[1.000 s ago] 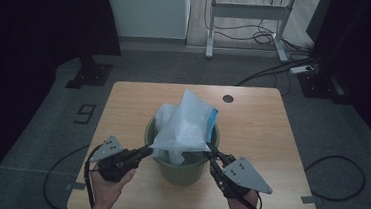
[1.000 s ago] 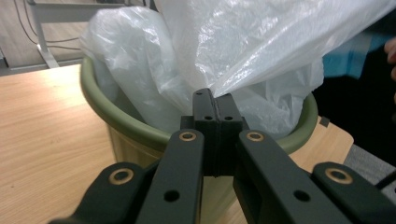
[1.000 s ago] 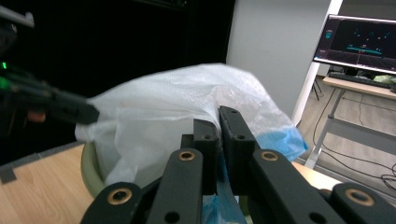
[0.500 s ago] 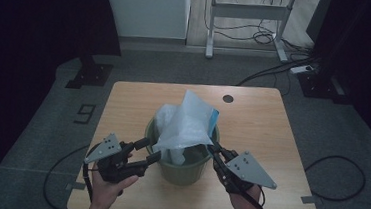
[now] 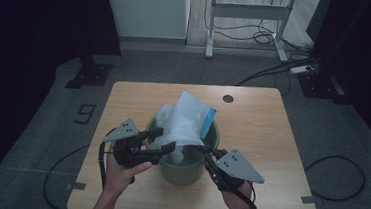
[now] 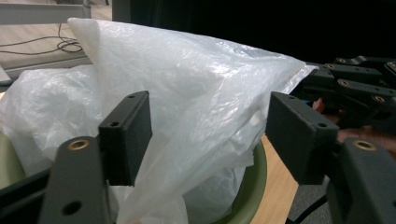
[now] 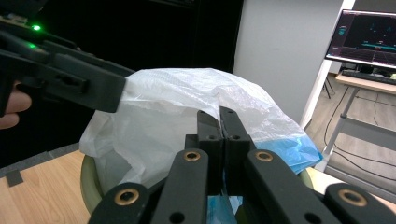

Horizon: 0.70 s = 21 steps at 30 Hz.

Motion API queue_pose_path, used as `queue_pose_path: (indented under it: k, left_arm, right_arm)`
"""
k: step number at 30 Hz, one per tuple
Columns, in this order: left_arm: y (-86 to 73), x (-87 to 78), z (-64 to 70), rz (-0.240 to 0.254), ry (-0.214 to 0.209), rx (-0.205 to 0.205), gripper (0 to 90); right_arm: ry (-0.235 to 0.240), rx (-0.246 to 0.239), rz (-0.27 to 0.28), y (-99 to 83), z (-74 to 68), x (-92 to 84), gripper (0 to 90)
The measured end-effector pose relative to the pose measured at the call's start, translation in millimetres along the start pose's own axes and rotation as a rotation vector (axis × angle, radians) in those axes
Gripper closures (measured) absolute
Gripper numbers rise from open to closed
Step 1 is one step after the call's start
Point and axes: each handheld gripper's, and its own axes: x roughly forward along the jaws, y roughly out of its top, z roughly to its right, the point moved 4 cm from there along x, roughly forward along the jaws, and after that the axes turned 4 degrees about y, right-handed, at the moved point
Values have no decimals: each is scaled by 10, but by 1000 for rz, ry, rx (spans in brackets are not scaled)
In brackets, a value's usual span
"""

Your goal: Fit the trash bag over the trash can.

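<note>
A green bin [image 5: 184, 170] stands on the wooden table [image 5: 258, 115] with a white plastic bag [image 5: 186, 120] bulging out of its top; one corner of the bag is blue [image 7: 290, 150]. My left gripper [image 5: 163, 139] hovers at the bin's left rim. Its jaws have just been opening and now stand wide apart, with loose bag film [image 6: 196, 84] between them and not pinched. My right gripper [image 7: 219, 125] is shut on the bag's edge at the bin's right rim [image 5: 214, 137]. The inside of the bin is hidden by the bag.
The bin sits near the table's front middle, with bare wood to either side and behind it. A round cable hole [image 5: 228, 98] lies at the back of the table. Cables trail on the floor; a lit monitor [image 7: 369, 35] stands far right.
The left gripper's jaws have opened from shut and let go of the bag, and that hand has risen slightly at the bin's rim. The right gripper has stayed put, still shut.
</note>
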Motion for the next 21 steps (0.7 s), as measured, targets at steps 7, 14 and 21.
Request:
queue_pose_path:
  k: [7,14,21]
  left_arm:
    - [-9,38,-1,0,-3,34,583]
    - [33,13,7,41,0,48,792]
    - [-3,-66,-70,107,41,8,896]
  right_arm:
    - [4,-20,-8,-3,-36,34,878]
    - [4,-36,-30,-37,-45,77,869]
    - [35,-3,-2,-58,-57,2,547]
